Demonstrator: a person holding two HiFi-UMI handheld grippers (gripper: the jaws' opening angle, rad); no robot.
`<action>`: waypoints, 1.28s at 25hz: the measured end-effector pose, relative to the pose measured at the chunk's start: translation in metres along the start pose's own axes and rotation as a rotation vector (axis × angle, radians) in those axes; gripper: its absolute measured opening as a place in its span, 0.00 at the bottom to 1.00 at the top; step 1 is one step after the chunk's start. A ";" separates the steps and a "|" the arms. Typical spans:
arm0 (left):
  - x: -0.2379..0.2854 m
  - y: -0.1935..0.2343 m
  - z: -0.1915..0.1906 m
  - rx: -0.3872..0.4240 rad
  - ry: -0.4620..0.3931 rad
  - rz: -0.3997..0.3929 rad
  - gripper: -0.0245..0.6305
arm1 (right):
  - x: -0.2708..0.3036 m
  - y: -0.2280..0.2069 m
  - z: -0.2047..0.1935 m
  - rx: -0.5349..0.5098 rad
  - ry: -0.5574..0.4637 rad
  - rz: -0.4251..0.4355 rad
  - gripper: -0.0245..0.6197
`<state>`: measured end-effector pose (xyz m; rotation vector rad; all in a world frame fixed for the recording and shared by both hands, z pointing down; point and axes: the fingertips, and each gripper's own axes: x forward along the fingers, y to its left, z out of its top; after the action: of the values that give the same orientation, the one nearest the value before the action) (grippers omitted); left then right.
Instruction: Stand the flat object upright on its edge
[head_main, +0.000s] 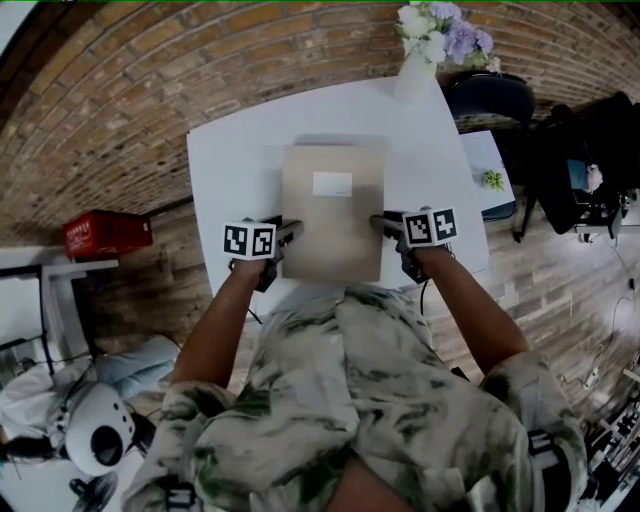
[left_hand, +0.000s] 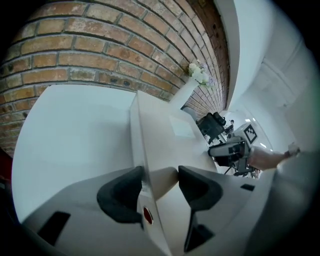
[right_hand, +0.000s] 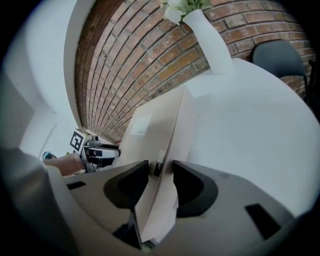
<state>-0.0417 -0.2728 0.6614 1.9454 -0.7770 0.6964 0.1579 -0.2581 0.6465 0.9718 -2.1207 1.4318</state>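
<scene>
The box (head_main: 332, 215) lies flat on the bench (head_main: 230, 170), not yet raised. The left claw (head_main: 291, 232) pinches its left edge, and the right claw (head_main: 384, 225) is closing around the opposite edge, not yet tight.

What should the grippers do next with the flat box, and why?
Probably finish closing the right gripper: its jaws are closing around an edge of the flat box but not pressing yet. The left gripper grips the opposite edge.

White table (head_main: 235, 170), far corner: white vase (head_main: 413, 75) holding pale flowers (head_main: 445, 30). Brick wall (head_main: 150, 90) behind. Dark chair (head_main: 490, 100) at right. Red crate (head_main: 105, 235) at left.
</scene>
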 end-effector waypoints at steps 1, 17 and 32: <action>-0.002 -0.003 0.002 0.004 -0.010 0.004 0.41 | -0.003 0.002 0.002 -0.010 -0.005 0.001 0.31; -0.040 -0.034 0.064 0.083 -0.186 0.086 0.41 | -0.048 0.035 0.082 -0.297 -0.113 0.002 0.30; -0.059 -0.031 0.154 0.205 -0.313 0.216 0.39 | -0.048 0.042 0.175 -0.537 -0.207 0.005 0.29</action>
<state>-0.0318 -0.3825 0.5350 2.2104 -1.1596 0.6246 0.1685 -0.3931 0.5188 0.9222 -2.4655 0.7108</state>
